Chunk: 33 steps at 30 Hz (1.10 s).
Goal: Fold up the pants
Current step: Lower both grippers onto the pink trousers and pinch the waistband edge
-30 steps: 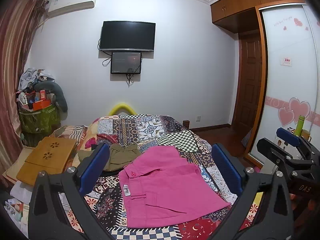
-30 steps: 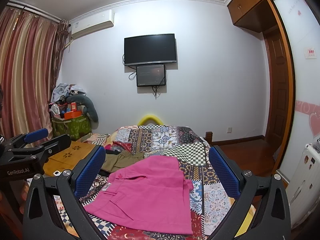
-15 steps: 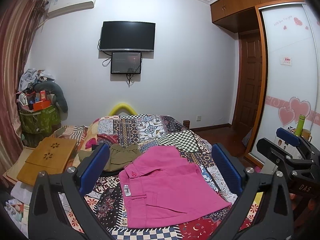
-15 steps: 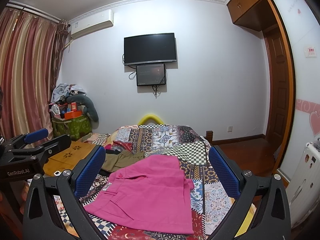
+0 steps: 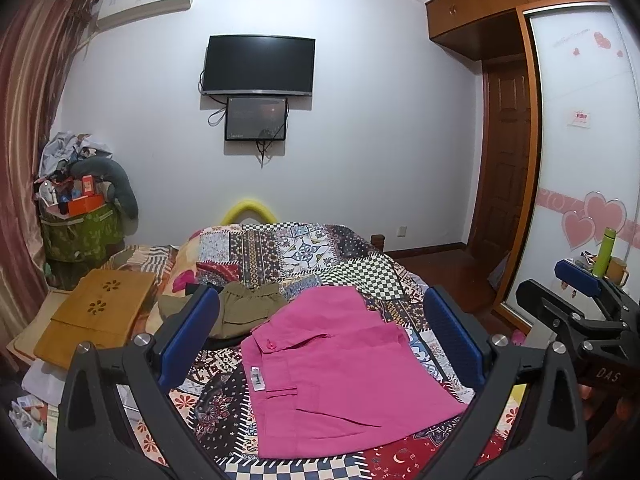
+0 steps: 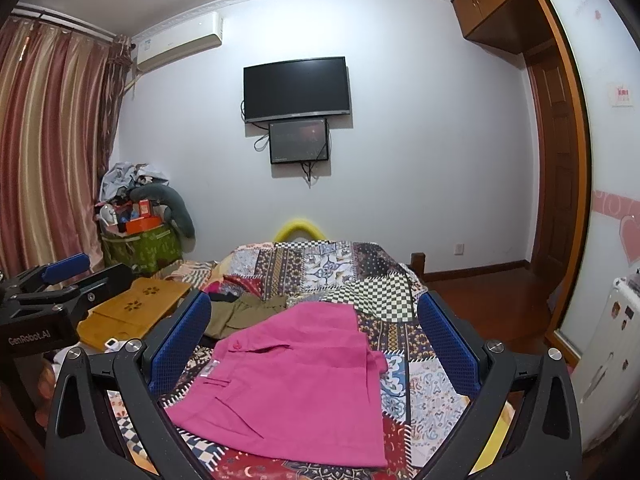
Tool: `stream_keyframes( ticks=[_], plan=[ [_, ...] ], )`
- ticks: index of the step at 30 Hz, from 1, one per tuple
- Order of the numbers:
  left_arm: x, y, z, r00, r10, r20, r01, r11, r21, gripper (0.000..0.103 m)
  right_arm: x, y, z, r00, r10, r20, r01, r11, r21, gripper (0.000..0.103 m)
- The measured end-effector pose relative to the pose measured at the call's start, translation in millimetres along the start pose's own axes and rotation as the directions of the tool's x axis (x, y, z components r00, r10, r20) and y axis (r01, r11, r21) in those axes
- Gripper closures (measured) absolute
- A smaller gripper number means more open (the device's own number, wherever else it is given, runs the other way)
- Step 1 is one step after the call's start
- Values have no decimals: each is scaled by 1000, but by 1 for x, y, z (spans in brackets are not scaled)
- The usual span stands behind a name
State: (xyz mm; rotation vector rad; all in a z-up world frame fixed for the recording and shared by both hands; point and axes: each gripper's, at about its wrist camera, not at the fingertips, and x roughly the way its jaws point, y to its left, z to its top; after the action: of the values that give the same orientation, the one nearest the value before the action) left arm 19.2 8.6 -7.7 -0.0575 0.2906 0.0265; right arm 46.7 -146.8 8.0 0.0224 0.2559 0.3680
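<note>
Pink pants [image 5: 340,368] lie folded into a flat rectangle on the patchwork bedspread [image 5: 304,252], button and waistband toward the left; they also show in the right wrist view [image 6: 292,380]. My left gripper [image 5: 320,336] hovers above them, open and empty, blue pads wide apart. My right gripper [image 6: 314,340] is also open and empty above the pants. Each gripper shows at the edge of the other's view: the right one [image 5: 580,304], the left one [image 6: 48,292].
Olive-green pants [image 5: 244,312] lie folded behind the pink pair. A wooden lap tray [image 5: 96,316] sits left of the bed. A cluttered green bag [image 5: 80,232] stands by the curtain. A wardrobe [image 5: 580,160] and a door [image 5: 500,160] are on the right.
</note>
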Motion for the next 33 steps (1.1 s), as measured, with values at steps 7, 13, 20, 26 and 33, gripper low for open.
stream_keyframes(
  ticks=[7, 13, 20, 26, 33],
  plan=[
    [38, 8, -6, 998, 34, -61, -33, 999, 18, 0, 25, -10, -11, 999, -11, -51, 12, 1000, 14, 0],
    [97, 27, -16, 983, 20, -185, -22, 1000, -8, 0, 59, -30, -30, 990, -27, -142, 30, 999, 24, 1],
    [179, 64, -39, 938, 75, -340, -77, 997, 7, 0, 110, -60, -55, 956, -74, -282, 77, 997, -2, 1],
    [240, 97, -70, 879, 138, -456, -148, 989, 15, 0, 149, -84, -74, 911, -49, -409, 60, 998, 14, 1],
    [290, 115, -110, 795, 92, -600, -114, 994, 2, 1, 198, -93, -98, 836, 53, -547, -20, 998, 66, 12]
  ],
)
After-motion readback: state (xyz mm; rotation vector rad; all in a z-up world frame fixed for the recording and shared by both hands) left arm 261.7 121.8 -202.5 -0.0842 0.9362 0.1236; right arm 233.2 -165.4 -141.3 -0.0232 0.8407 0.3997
